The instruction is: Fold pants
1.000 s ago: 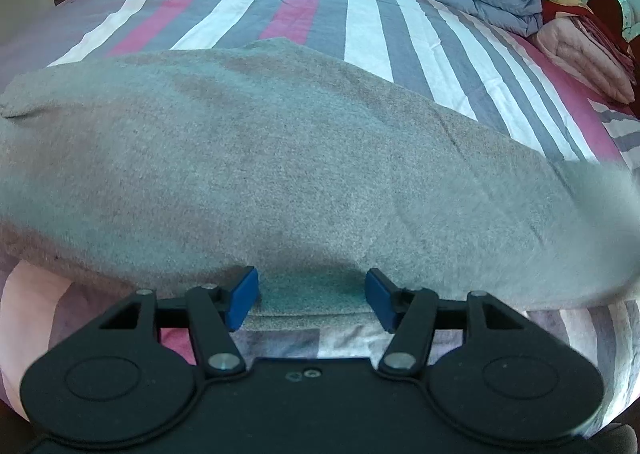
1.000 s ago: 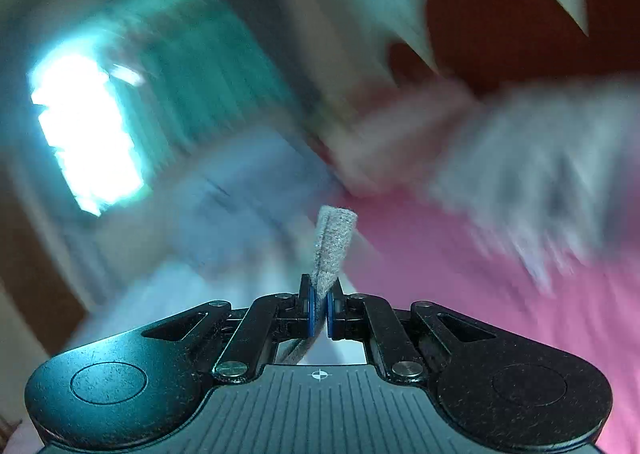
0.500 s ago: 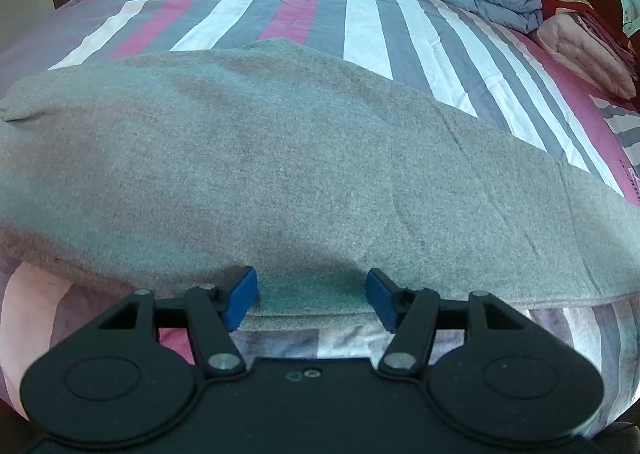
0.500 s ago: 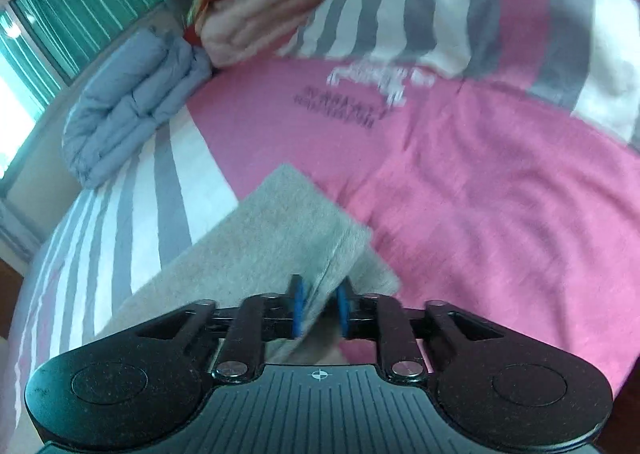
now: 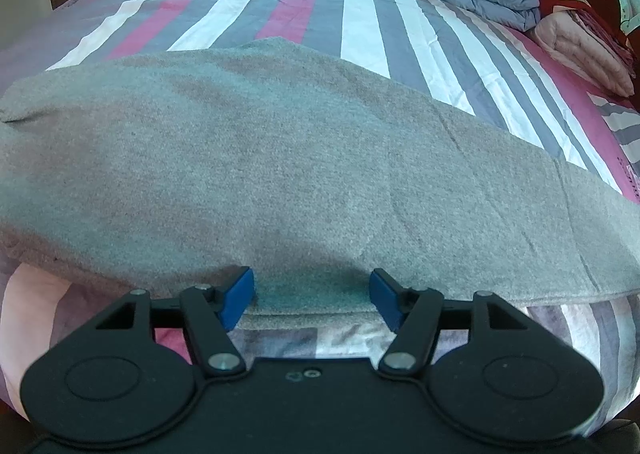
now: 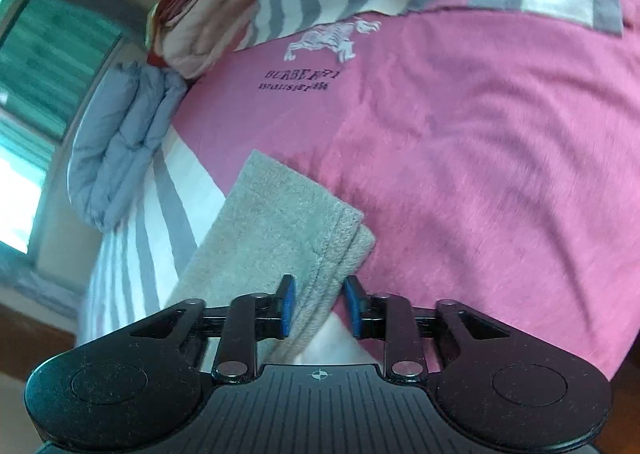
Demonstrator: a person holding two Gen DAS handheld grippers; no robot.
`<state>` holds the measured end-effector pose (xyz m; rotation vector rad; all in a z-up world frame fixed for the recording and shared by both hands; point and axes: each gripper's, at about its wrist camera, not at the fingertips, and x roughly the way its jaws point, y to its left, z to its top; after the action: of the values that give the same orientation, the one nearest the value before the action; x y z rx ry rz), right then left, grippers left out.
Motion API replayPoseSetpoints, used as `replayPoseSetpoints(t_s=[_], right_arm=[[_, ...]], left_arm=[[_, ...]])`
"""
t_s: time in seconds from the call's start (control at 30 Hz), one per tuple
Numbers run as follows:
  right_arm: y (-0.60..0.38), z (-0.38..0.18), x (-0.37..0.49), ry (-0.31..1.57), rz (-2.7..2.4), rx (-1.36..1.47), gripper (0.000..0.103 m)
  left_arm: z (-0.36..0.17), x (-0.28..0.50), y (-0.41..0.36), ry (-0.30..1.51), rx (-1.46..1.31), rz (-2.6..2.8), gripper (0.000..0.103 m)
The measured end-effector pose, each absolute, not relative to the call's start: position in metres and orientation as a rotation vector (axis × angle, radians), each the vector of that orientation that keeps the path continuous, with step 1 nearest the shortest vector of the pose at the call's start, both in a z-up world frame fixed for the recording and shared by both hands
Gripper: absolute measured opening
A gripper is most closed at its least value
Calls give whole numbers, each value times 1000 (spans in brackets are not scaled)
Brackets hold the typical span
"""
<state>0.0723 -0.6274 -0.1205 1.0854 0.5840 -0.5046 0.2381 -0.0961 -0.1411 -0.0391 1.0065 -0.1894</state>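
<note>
1. The left gripper (image 5: 311, 296) has not moved in the last second. Its blue fingers (image 5: 238, 296) are wide apart, with the near edge of the gray pants (image 5: 280, 158) lying between them. They are not holding it.
2. The pants are spread flat across the striped bed (image 5: 360, 26). A second ago the far right end was a blur in the air. Now it lies down smooth.
3. The right gripper (image 6: 318, 308) was pinched tight on the pant cuff (image 6: 304, 214) a second ago. Now its fingers have opened up, and the cuff lies loose between them on the pink part of the bed.
4. So the leg end has been let go. I think one leg now sits on top of the other, since two layers show at the cuff.
5. Next, the pants likely need folding end to end.
</note>
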Motion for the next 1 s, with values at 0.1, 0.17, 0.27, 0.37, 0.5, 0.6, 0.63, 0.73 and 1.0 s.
replayPoseSetpoints(t_s=[0.1, 0.17, 0.27, 0.37, 0.5, 0.6, 0.63, 0.73, 1.0], right_arm=[[-629, -121, 77, 589, -511, 1079, 32], [-630, -120, 79, 586, -527, 1069, 32], [-625, -117, 87, 612, -527, 994, 23], [-623, -117, 96, 603, -462, 1010, 26], [-627, -131, 102, 567, -494, 1087, 30], [-631, -135, 103, 557, -490, 1132, 26], [-631, -131, 103, 556, -493, 1117, 10], [-619, -88, 100, 443, -438, 957, 10], [-615, -121, 108, 599, -545, 841, 11]], left_arm=[[-142, 238, -98, 1005, -35, -189, 59], [-142, 237, -100, 1003, -25, -187, 60], [-143, 236, -101, 1000, -18, -186, 61], [-143, 235, -103, 1001, -16, -184, 62], [-142, 235, -103, 1002, -18, -182, 62], [-142, 236, -104, 1004, -15, -180, 63], [-142, 236, -104, 1005, -13, -180, 63], [-142, 236, -105, 1005, -6, -179, 64], [-141, 237, -107, 1015, -2, -167, 65]])
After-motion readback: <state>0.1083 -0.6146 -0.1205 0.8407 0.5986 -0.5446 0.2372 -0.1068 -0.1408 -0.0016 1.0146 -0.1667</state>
